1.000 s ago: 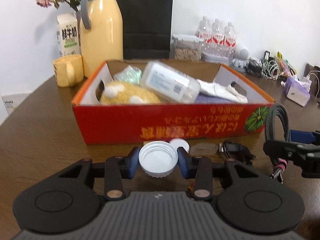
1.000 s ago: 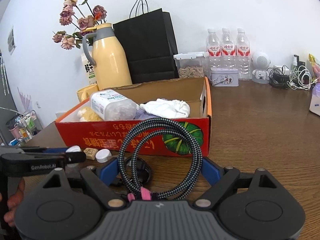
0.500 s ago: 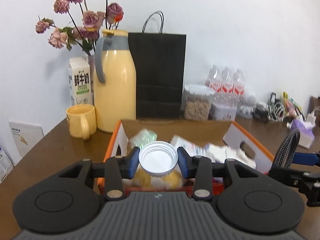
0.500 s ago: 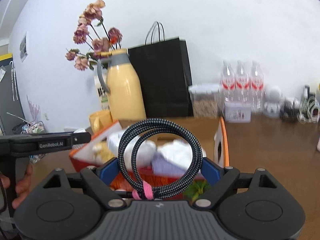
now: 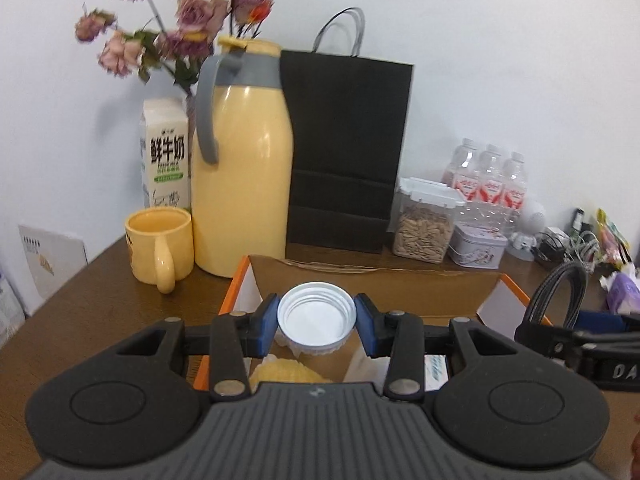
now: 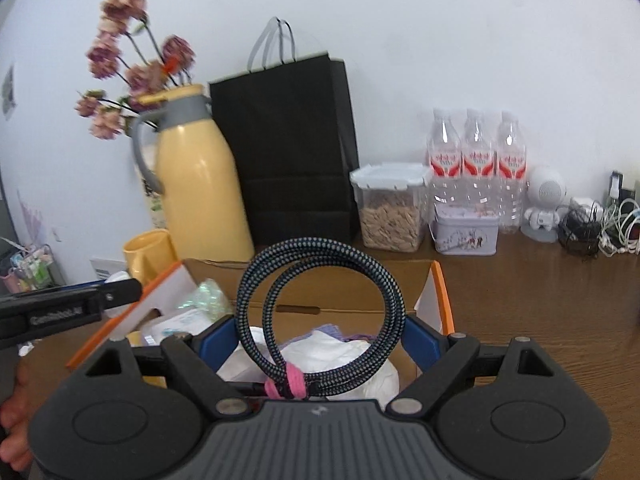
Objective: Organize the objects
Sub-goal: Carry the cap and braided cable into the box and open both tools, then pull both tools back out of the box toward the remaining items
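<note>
My left gripper (image 5: 316,322) is shut on a white screw lid (image 5: 316,318), held above the left part of the orange-rimmed cardboard box (image 5: 376,280). My right gripper (image 6: 316,340) is shut on a coiled black braided cable (image 6: 320,308) with a pink tie, held above the box (image 6: 444,296) on its right side. The cable also shows at the right edge of the left wrist view (image 5: 556,292). In the box lie a yellow plush item (image 5: 284,372), white cloth (image 6: 320,356) and a clear packet (image 6: 204,296).
Behind the box stand a yellow thermos (image 5: 240,160), a yellow mug (image 5: 158,246), a milk carton (image 5: 166,156), a black paper bag (image 5: 344,152), a seed container (image 5: 424,224), a tin (image 5: 476,246) and water bottles (image 5: 484,184). Cables and small items lie at the far right (image 6: 592,228).
Both grippers have risen from table level in front of the box and moved forward over it, each still holding its object. The box front wall has dropped out of view.
</note>
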The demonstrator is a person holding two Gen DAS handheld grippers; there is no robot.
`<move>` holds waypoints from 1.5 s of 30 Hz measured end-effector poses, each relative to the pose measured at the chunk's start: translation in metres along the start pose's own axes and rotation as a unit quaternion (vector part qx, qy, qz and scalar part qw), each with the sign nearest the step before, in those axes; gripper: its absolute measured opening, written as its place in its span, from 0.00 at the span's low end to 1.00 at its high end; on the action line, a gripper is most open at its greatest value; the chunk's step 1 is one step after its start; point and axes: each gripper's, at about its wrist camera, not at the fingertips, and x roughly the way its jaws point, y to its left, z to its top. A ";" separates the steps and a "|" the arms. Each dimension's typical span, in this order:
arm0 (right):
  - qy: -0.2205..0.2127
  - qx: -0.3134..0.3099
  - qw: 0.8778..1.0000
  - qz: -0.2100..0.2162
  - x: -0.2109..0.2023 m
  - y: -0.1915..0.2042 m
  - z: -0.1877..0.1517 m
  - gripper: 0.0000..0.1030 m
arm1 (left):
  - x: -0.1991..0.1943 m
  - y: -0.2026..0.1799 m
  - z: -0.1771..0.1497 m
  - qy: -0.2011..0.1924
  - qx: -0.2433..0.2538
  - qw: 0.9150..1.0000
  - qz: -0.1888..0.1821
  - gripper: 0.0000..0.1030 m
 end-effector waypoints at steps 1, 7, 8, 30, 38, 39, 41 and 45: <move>0.004 0.004 1.000 -0.001 0.007 -0.002 0.000 0.85 | 0.005 0.000 0.001 0.003 -0.005 1.000 0.002 0.40; 0.029 0.015 0.999 -0.003 0.039 -0.008 -0.010 0.85 | 0.031 0.001 -0.003 0.027 -0.012 1.000 0.008 0.40; 0.037 0.014 0.999 0.000 0.043 -0.009 -0.012 0.85 | 0.033 0.001 -0.004 0.032 -0.012 0.999 0.009 0.40; 0.009 0.023 1.000 0.003 0.021 -0.009 -0.017 1.00 | 0.006 -0.004 -0.005 -0.032 -0.001 0.999 0.016 1.00; -0.018 0.014 1.000 0.010 -0.007 -0.001 -0.016 1.00 | -0.020 -0.007 -0.002 -0.047 0.001 0.999 -0.002 1.00; -0.021 0.013 1.000 0.011 -0.013 0.000 -0.017 1.00 | -0.025 -0.007 -0.003 -0.047 0.003 0.999 -0.006 1.00; -0.026 0.011 1.000 0.013 -0.023 0.001 -0.020 1.00 | -0.033 -0.007 -0.006 -0.047 0.004 0.999 -0.010 1.00; -0.024 0.005 1.000 0.011 -0.041 0.001 -0.029 1.00 | -0.051 -0.004 -0.016 -0.041 0.016 0.999 -0.018 1.00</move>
